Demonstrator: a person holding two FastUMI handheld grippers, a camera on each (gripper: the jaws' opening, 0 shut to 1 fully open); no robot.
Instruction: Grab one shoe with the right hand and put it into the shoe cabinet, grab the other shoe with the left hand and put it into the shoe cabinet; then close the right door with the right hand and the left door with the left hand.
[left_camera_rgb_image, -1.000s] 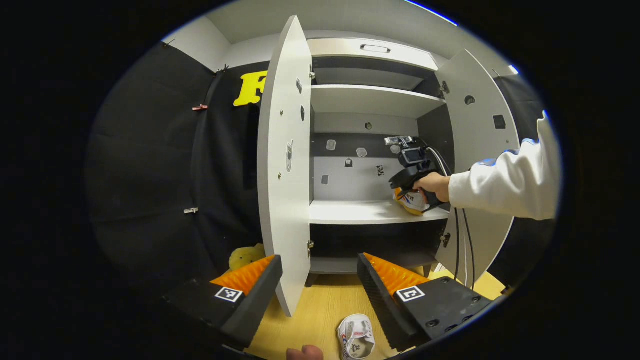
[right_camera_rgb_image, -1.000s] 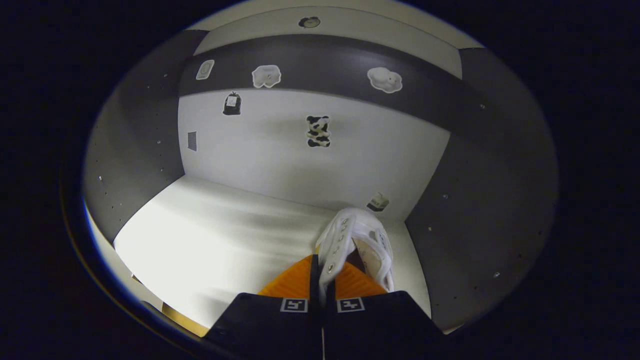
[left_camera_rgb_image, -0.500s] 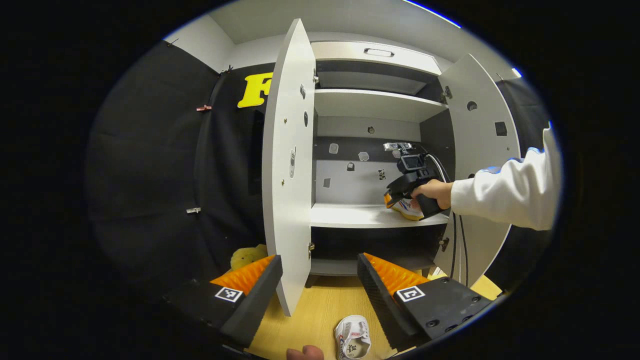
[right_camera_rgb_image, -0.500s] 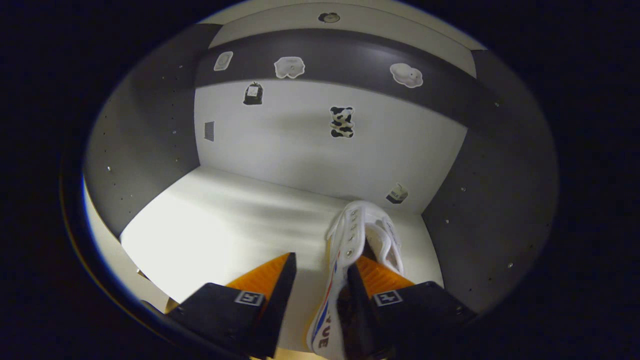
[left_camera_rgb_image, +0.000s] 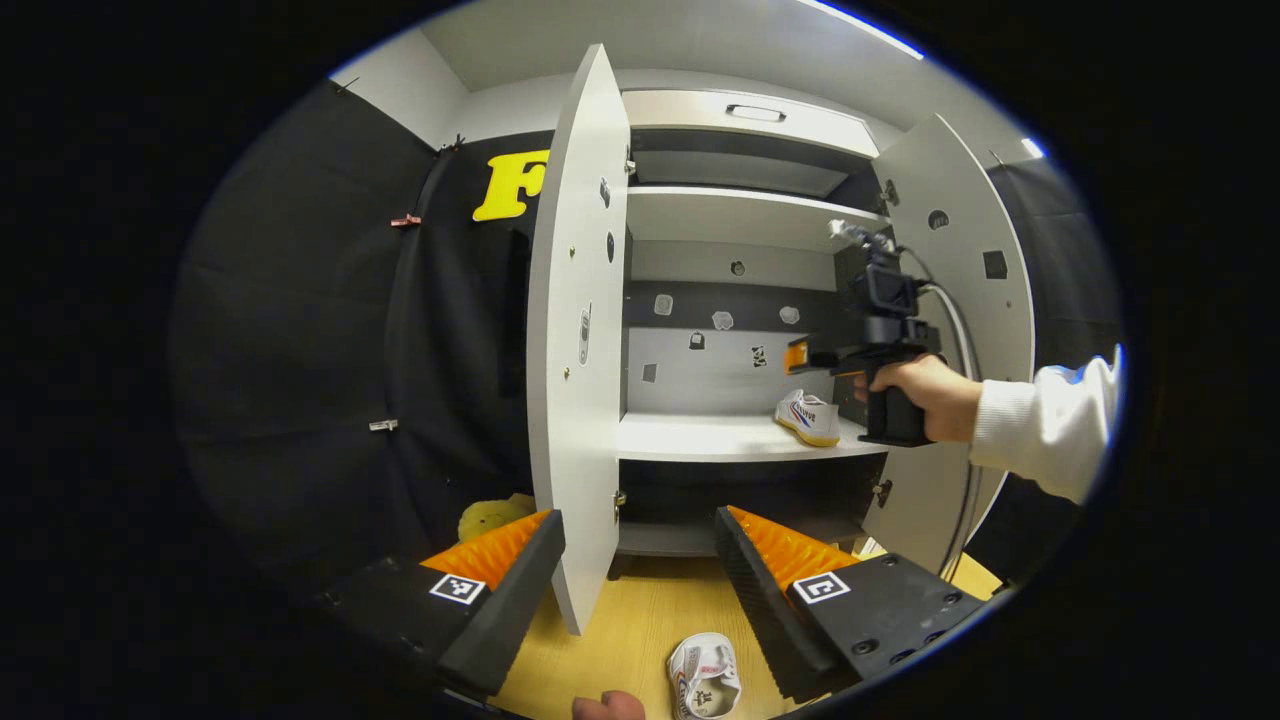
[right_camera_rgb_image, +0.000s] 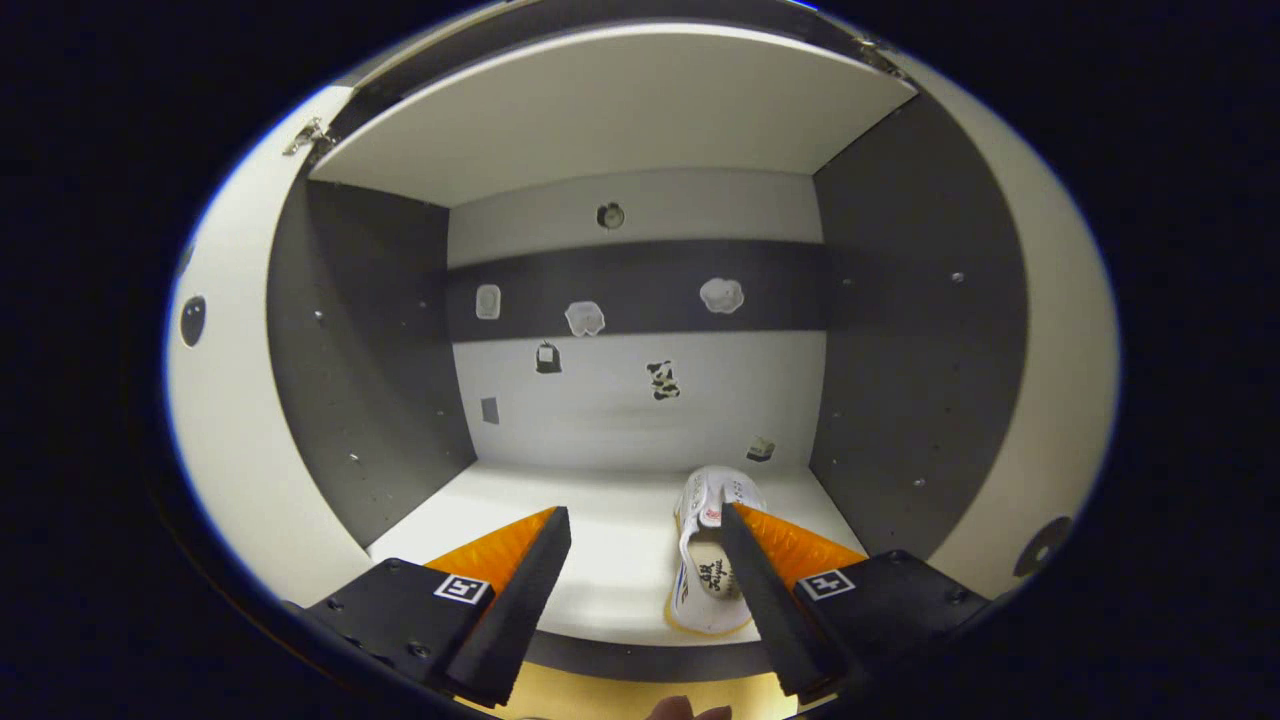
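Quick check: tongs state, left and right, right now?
Left tongs: open, holding nothing.
Right tongs: open, holding nothing; shoe sits on the shelf.

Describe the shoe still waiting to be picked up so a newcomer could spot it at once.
Start at the tall white cabinet with both doors open, then drop to the wooden floor in front of it. There, between the left gripper's open fingers, lies a small white shoe. Its twin sits up on the cabinet's middle shelf; this is the one on the floor.
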